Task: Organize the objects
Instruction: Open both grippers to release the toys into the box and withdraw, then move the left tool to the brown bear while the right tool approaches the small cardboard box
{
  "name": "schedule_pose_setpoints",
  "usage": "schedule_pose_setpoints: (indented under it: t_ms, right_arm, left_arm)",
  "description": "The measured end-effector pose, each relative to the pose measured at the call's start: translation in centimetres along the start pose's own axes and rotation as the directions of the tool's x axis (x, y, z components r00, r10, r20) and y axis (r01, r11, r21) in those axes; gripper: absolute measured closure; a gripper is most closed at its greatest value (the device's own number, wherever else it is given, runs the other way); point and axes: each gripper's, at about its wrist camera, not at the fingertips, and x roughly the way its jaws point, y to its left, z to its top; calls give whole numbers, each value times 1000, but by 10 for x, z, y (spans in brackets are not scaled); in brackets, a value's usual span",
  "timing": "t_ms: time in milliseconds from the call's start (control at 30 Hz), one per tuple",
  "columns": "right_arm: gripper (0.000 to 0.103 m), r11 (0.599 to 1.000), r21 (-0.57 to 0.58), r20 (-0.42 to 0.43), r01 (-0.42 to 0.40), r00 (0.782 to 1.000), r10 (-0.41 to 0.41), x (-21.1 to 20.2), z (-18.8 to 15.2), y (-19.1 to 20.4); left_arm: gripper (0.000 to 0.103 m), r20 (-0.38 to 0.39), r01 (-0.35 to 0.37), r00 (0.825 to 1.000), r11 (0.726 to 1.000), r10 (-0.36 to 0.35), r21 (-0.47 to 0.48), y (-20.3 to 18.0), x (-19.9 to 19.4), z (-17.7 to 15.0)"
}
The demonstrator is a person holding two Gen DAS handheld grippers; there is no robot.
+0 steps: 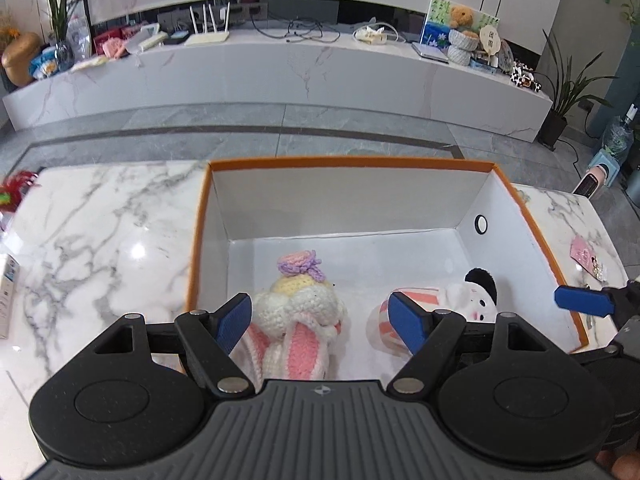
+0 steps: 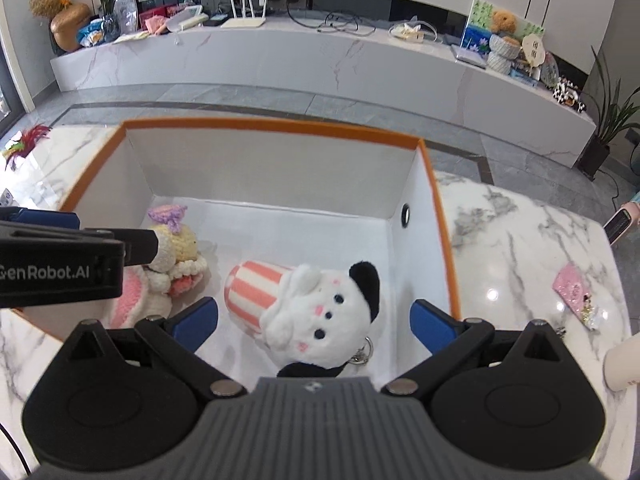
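An orange-rimmed white box (image 1: 352,163) (image 2: 280,125) stands on the marble table. Inside lie a crocheted pink and white bunny doll (image 1: 300,312) (image 2: 180,256) and a white plush panda with a pink striped body (image 1: 472,300) (image 2: 320,312). My left gripper (image 1: 322,322) is open above the box, its blue pads either side of the bunny without touching it. It shows from the side in the right wrist view (image 2: 60,256). My right gripper (image 2: 316,320) is open over the panda, which lies loose on the box floor. One right fingertip (image 1: 584,300) shows in the left wrist view.
A pink card with a keychain (image 2: 576,292) (image 1: 588,258) lies on the table right of the box. A feather toy (image 2: 24,144) and a small carton (image 1: 8,292) sit at the left. A white cup (image 2: 624,364) is at the right edge. A long TV bench (image 1: 280,68) stands behind.
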Motion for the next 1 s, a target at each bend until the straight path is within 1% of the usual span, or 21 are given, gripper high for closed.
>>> schedule_pose_setpoints:
  t_ms: [200, 300, 433, 533, 600, 667, 800, 867, 1000]
  right_arm:
    - [1, 1000, -24, 71, 9, 997, -8, -44, -12, 4]
    - [1, 1000, -17, 89, 1, 996, 1, -67, -25, 3]
    - [1, 999, -48, 120, 14, 993, -9, -97, -43, 4]
    - [1, 1000, -14, 131, -15, 991, 17, -111, -66, -3]
    - [1, 998, 14, 115, -61, 992, 59, -115, -83, -9]
    - [1, 995, 36, 94, -89, 992, 85, -115, -98, -16]
    - [1, 994, 81, 61, -72, 996, 67, -111, -122, -29]
    - [1, 990, 110, 44, -84, 996, 79, -108, -131, -37]
    - [1, 979, 160, 22, -123, 992, 121, -98, -139, -50]
  left_arm:
    - [14, 53, -51, 997, 997, 48, 63, -5, -34, -15]
    - [14, 81, -76, 994, 993, 68, 90, -6, -52, -30]
    - [14, 101, -125, 989, 984, 112, 130, -5, -71, -55]
    - [14, 103, -144, 986, 976, 129, 161, -4, -82, -76]
    - [14, 107, -138, 987, 975, 121, 173, 0, -89, -93]
    - [14, 89, -110, 991, 981, 96, 161, 9, -91, -112]
    - [14, 21, -19, 1000, 993, 17, 113, 29, -84, -138]
    - [14, -17, 10, 1000, 996, -9, 84, 37, -78, -144]
    - [14, -22, 32, 999, 998, -31, 47, 47, -75, -147]
